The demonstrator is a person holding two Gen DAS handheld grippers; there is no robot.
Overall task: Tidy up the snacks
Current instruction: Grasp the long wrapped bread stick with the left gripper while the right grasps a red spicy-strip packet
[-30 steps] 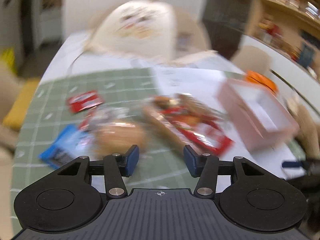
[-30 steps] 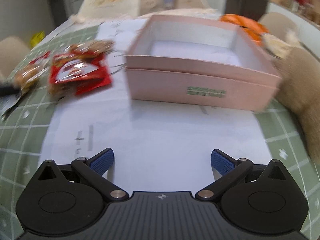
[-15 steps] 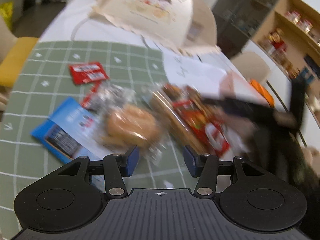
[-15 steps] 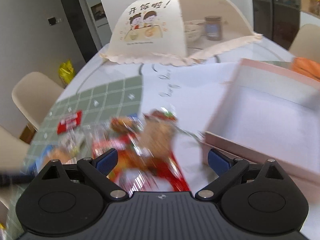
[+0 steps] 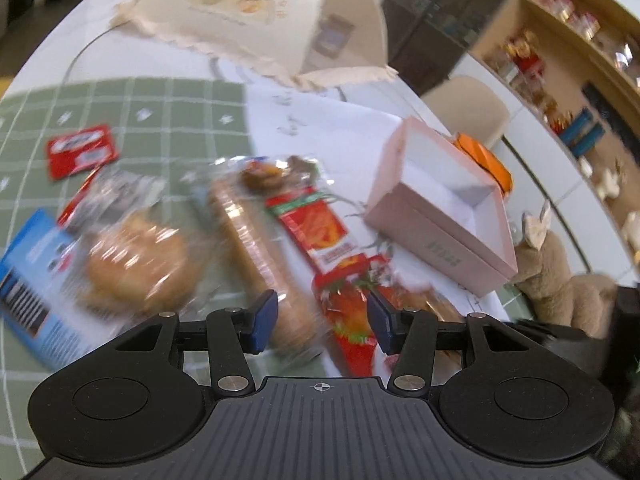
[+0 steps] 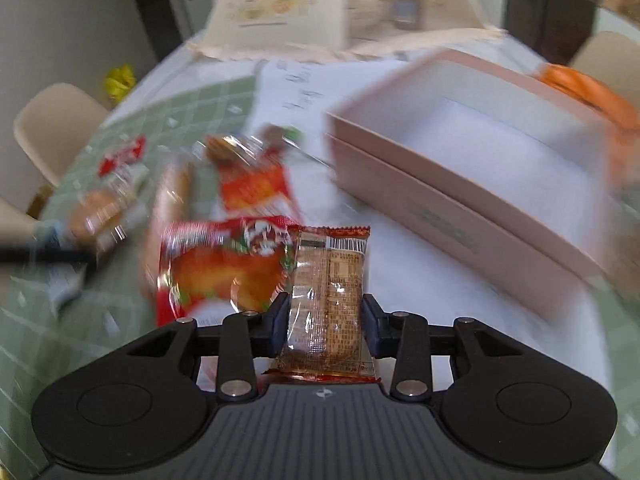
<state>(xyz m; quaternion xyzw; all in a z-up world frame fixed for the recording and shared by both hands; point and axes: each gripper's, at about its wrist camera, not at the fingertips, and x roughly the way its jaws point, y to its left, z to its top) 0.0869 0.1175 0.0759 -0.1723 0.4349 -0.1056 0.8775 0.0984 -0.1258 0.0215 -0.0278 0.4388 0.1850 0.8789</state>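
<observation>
Between the fingers of the right hand-held gripper sits a clear biscuit packet with orange-red sealed ends, standing upright, barcode at the top. The jaws are closing on it and both blue pads look pressed against its sides, so it's gripped.

Just left of that packet there's a shiny red snack bag lying on the desk, and further back another red packet plus a long roll of biscuits in clear wrap. Off to the right is the pink box, open on top with a white inside, nothing in it that I can see.

Left hand-held gripper is about half open with nothing between its pads, hanging over the snack pile. From its view the biscuit roll runs right up toward the left pad, a round bun in plastic lies left of it, partly on a blue packet, and a small red sachet lies farther back on the green checked mat. The pink box is over on the right, on the white paper. Everything's pretty motion-blurred, so labels are unreadable.
</observation>
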